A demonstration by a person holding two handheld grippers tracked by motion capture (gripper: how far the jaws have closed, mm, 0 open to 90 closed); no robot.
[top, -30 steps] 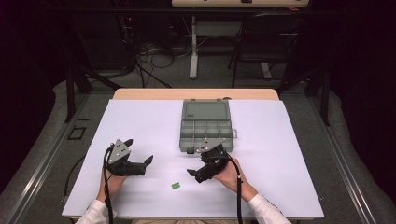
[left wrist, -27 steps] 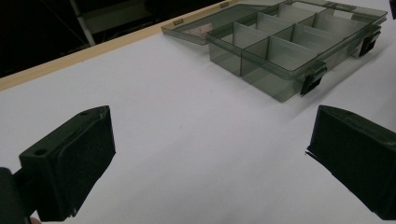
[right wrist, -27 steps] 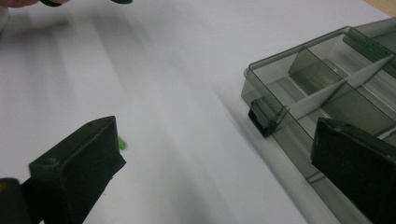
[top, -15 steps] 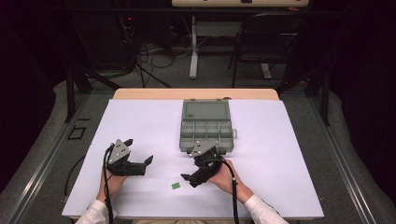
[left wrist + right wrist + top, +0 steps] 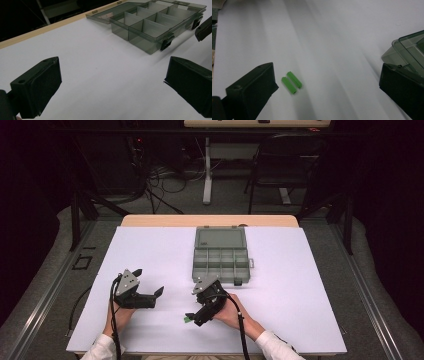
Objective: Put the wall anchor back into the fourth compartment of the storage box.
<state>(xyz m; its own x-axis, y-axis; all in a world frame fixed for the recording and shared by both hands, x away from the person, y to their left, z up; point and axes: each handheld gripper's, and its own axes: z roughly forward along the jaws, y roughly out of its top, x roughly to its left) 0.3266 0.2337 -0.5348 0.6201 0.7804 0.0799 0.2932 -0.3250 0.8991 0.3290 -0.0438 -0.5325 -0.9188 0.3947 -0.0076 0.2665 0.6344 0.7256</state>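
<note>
I am seeing two small green blocks (image 5: 291,82) lying side by side on the white table (image 5: 300,320), near one jaw of my right gripper (image 5: 192,318), which is standing wide open. My left gripper (image 5: 159,294) is also open, holding nothing. One grey compartment box (image 5: 222,262) is lying open behind.

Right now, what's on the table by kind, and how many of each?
Small green pieces: 2, lying side by side near the right claw
Clear grey compartment box, lid open: 1
Total: 3
</note>
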